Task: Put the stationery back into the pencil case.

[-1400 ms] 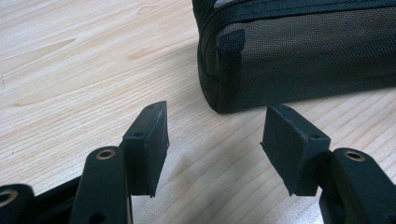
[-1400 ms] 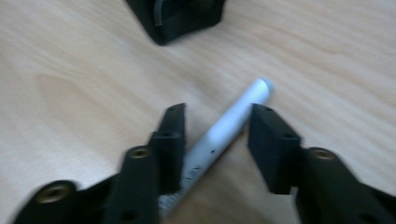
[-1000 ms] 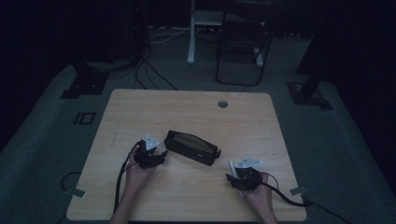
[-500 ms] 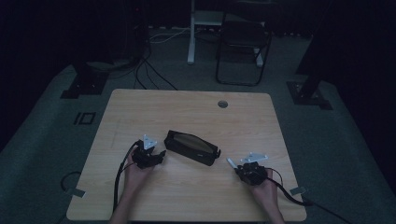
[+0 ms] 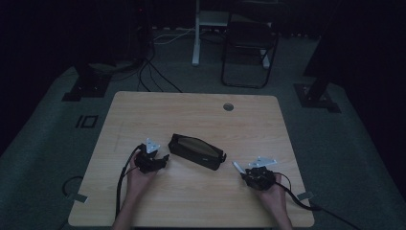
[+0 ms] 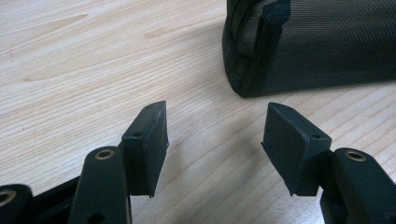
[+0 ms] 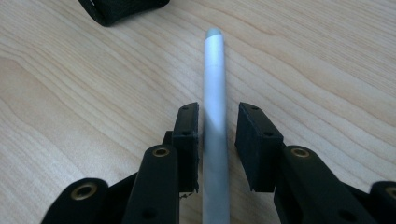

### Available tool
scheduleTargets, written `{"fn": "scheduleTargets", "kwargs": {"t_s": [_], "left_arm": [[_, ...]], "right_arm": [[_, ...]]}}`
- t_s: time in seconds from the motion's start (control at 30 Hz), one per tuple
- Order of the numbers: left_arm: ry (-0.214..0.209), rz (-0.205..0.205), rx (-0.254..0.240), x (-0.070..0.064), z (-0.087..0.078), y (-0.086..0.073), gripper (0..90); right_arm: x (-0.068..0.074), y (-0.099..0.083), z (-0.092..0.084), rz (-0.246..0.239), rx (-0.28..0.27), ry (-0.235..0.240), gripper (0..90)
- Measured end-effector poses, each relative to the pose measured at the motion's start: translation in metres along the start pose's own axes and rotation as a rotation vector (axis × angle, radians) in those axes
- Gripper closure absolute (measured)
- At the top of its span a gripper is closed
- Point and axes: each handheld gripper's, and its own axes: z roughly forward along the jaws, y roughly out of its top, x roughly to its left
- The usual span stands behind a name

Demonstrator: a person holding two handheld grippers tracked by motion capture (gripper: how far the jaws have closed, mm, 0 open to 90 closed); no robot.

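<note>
At the left, the left gripper [image 5: 164,157] has not moved over the last second. It sits low on the bench [image 5: 191,110], just beside the left end of the dark fabric pouch [image 5: 196,151]. In the left gripper view its fingers [image 6: 145,140] stand apart with only bare wood between them, so they are released and hold nothing. The near corner of the pouch [image 6: 317,42] lies a little ahead of them, not touching.

The pouch itself lies where it did a second ago, slanting across the middle of the bench with its zip side up. It looks closed, though the dim light makes that hard to confirm.

The change is at the right. The right gripper [image 5: 246,171] has barely shifted, but its fingers clamped together and have just been opening again. A pale grey pen [image 7: 214,79] runs lengthwise between them. In the right gripper view the pen sits against the left finger [image 7: 187,135], with a clear gap to the other, so it is no longer squeezed. In the high view the pen [image 5: 238,166] pokes out of the gripper toward the pouch's right end and stops short of it.

The grip looks let go or slipped. The pen probably needs a firmer, centred grasp before it can be carried to the pouch.
</note>
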Motion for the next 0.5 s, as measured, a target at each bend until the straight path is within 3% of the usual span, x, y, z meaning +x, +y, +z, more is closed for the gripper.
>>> {"fn": "scheduleTargets", "kwargs": {"t_s": [0.1, 0.17, 0.5], "left_arm": [[0.002, -0.008, 0.002, 0.001, 0.0, -0.001, 40.8], [0.003, -0.015, -0.003, 0.002, -0.001, -0.001, 40.9], [0.014, -0.045, -0.001, 0.011, -0.002, -0.003, 41.0]], "right_arm": [[0.001, 0.0, 0.0, 0.001, 0.001, -0.006, 70.8], [0.002, 0.0, -0.001, -0.002, 0.007, -0.008, 77.3], [0.001, -0.003, -0.001, 0.045, -0.016, -0.003, 78.5]]}}
